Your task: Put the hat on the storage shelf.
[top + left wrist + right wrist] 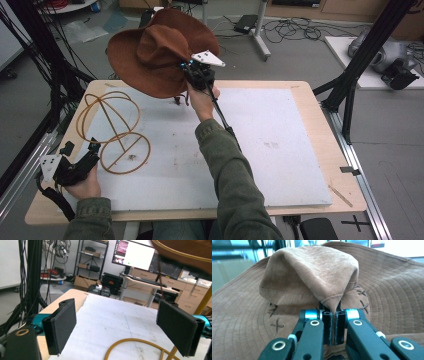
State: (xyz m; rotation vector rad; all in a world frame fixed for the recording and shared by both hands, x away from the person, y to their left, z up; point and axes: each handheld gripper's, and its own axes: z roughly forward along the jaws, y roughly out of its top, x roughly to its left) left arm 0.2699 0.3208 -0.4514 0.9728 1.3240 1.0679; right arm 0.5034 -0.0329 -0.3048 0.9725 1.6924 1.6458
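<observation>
Brown wide-brimmed suede hat (155,55), crown pinched, tilted in the air above the table's far-left part.

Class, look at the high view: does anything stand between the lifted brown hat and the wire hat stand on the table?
Nothing visible does. The hat, pinched by the right gripper, hangs above and behind the wire stand, with open air between them.

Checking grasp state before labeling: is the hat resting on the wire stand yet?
No. The brown hat hangs in the air from the right gripper, apart from the wire stand on the table.
</observation>
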